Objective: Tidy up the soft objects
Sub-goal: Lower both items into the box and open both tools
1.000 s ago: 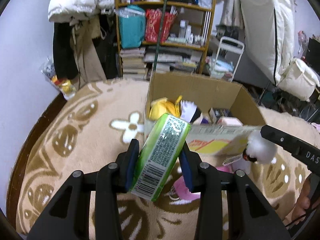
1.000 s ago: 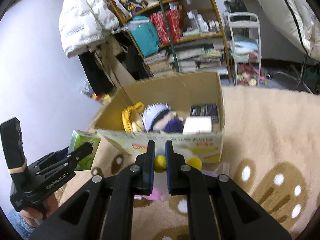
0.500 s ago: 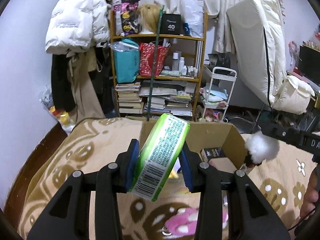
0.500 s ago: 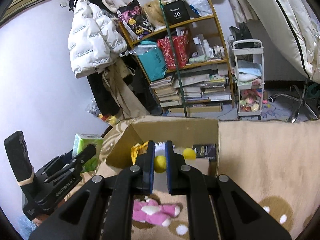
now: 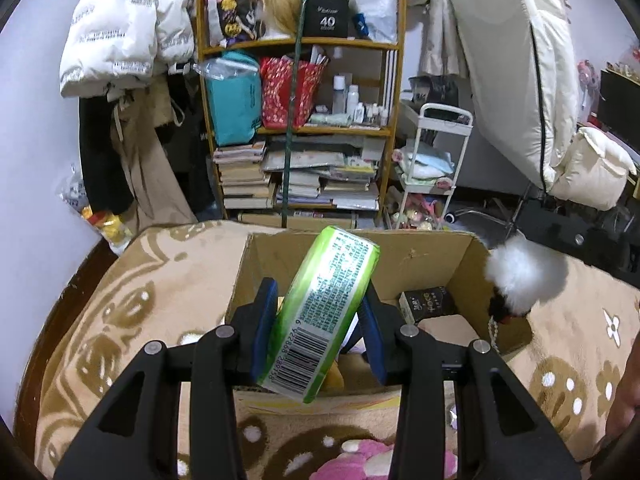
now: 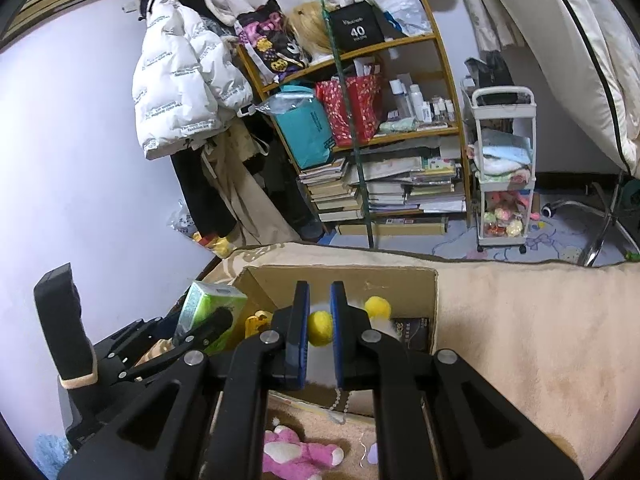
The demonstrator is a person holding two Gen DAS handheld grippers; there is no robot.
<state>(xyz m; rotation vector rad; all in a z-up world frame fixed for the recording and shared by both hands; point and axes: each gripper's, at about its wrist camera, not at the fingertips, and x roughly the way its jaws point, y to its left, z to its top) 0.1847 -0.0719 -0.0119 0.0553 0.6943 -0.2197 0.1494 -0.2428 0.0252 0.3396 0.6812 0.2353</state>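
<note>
My left gripper is shut on a green tissue pack, tilted, held above the near wall of an open cardboard box. The pack also shows in the right wrist view. My right gripper is shut on a fluffy white toy with yellow pom-poms over the same box. The toy's white fluff shows in the left wrist view at the box's right wall. A pink plush lies on the beige blanket in front of the box.
A dark small box and a yellow plush lie inside the carton. A cluttered bookshelf, a white cart and hanging coats stand behind the bed. The patterned blanket spreads left.
Both grippers have risen and moved forward over the box with their loads; the box's inside now lies below them. Both grips are unchanged.
</note>
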